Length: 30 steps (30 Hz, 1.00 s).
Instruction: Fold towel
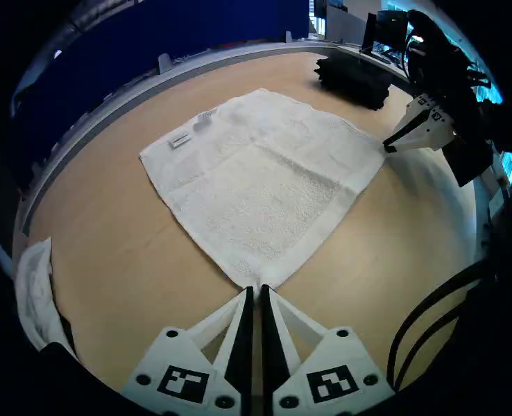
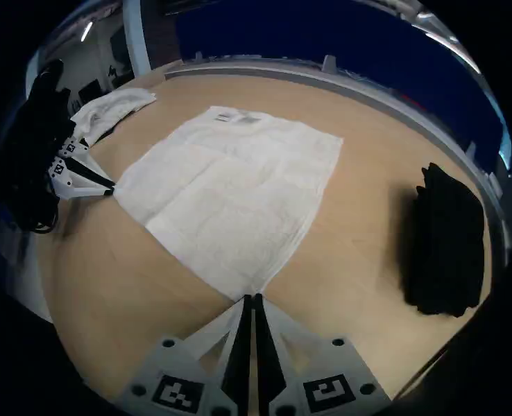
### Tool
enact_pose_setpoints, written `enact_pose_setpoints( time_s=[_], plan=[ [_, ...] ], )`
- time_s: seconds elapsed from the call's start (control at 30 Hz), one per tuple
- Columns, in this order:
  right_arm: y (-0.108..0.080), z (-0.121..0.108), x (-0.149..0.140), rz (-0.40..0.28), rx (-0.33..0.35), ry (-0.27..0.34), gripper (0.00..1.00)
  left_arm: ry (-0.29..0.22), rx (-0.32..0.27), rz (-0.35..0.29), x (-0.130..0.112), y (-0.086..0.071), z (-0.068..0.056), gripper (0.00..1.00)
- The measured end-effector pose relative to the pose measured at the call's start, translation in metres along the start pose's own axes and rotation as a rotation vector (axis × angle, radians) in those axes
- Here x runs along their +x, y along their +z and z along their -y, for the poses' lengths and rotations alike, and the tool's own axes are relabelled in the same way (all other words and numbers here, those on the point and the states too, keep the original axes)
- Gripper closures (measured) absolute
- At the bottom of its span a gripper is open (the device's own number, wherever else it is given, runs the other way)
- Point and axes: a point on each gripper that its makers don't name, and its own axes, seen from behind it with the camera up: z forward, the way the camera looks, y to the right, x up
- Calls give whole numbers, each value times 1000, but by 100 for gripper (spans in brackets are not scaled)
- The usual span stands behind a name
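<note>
A white towel (image 1: 263, 173) lies spread flat on the wooden table (image 1: 131, 256), with a small label near its far edge. In the left gripper view, my left gripper (image 1: 256, 290) is shut on the towel's near corner, fingers pressed together. Farther off, the right gripper (image 1: 388, 147) pinches the neighbouring corner. The right gripper view shows the same towel (image 2: 235, 187) with my right gripper (image 2: 252, 297) shut on its near corner. There the left gripper (image 2: 109, 191) holds the corner at the left, with a dark-gloved hand behind it.
A stack of folded black towels (image 1: 356, 76) (image 2: 443, 243) sits on the table beyond the right gripper's side. A crumpled white cloth (image 1: 37, 291) (image 2: 110, 111) lies at the table's other end. A blue partition (image 2: 339, 35) backs the far edge. A dark chair frame (image 1: 429, 319) stands close by.
</note>
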Motion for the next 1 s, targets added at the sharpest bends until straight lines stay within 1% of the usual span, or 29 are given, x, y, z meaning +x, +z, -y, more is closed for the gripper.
enact_pose_setpoints(
  time_s=[0.2, 0.47, 0.77, 1.0],
  plan=[
    [-6, 0, 7, -12, 6, 8, 97, 3, 3, -12, 6, -5, 1, 93],
    [-23, 3, 20, -32, 17, 10, 97, -8, 4, -26, 14, -13, -1, 93],
    [-42, 10, 29, -55, 31, 13, 97, -24, 8, -34, 19, -32, -4, 93],
    [-57, 17, 38, -73, 46, 18, 97, -43, 0, -36, 22, -47, -8, 93]
  ],
)
